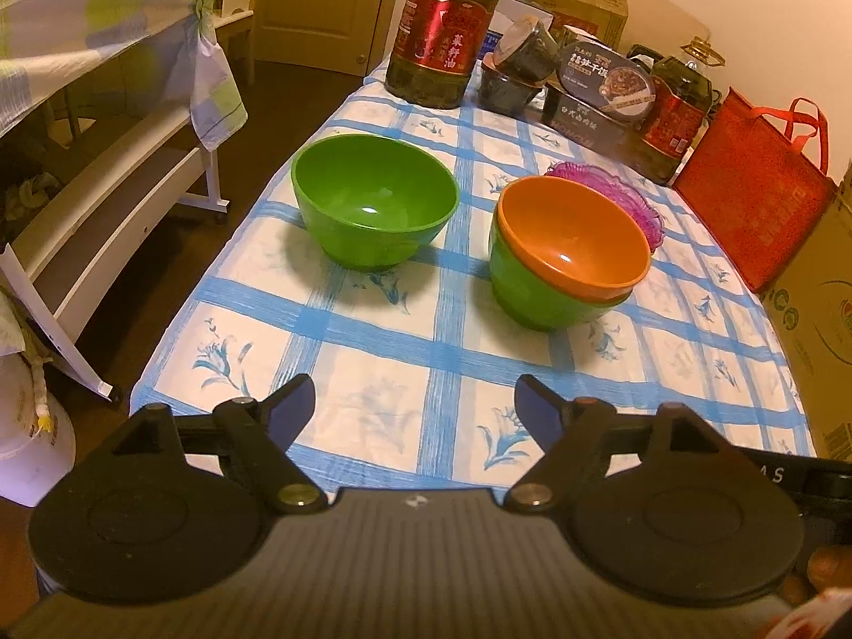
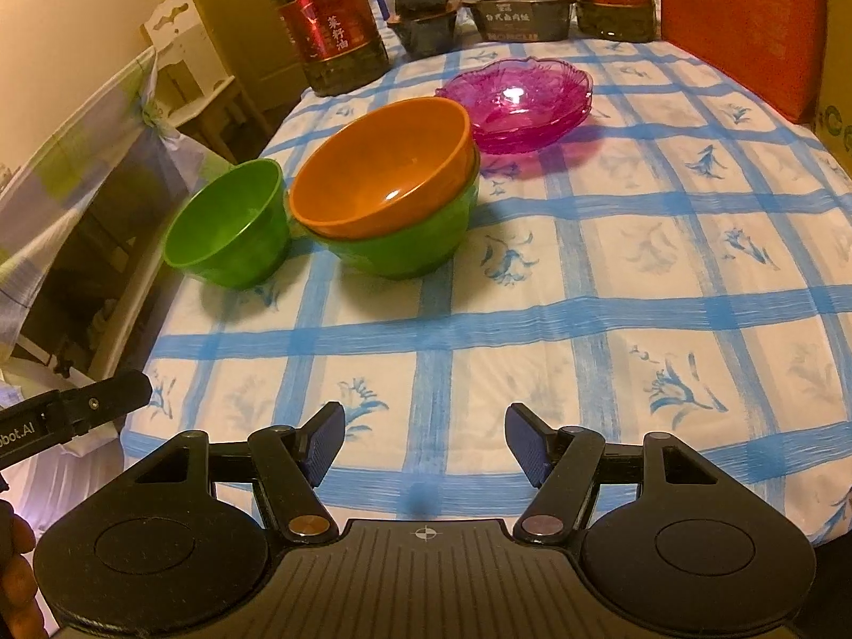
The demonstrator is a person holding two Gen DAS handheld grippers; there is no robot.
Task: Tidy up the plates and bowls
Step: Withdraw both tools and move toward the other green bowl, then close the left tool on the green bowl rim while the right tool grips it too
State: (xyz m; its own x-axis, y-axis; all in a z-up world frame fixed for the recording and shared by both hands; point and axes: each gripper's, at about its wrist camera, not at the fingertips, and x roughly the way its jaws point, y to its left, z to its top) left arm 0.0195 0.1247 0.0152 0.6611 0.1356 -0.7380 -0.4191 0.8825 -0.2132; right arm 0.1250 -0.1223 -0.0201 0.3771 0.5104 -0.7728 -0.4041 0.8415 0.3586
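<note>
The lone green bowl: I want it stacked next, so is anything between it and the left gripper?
Nothing visible: only bare tablecloth lies between the open left gripper and the lone green bowl.

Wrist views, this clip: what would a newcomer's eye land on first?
Probably the orange bowl nested in a green bowl mid-table, with a lone green bowl standing apart beside it. Behind them a stack of pink glass plates glows against the blue-checked tablecloth. At the far edge stand two big oil bottles and a red bag.
</note>
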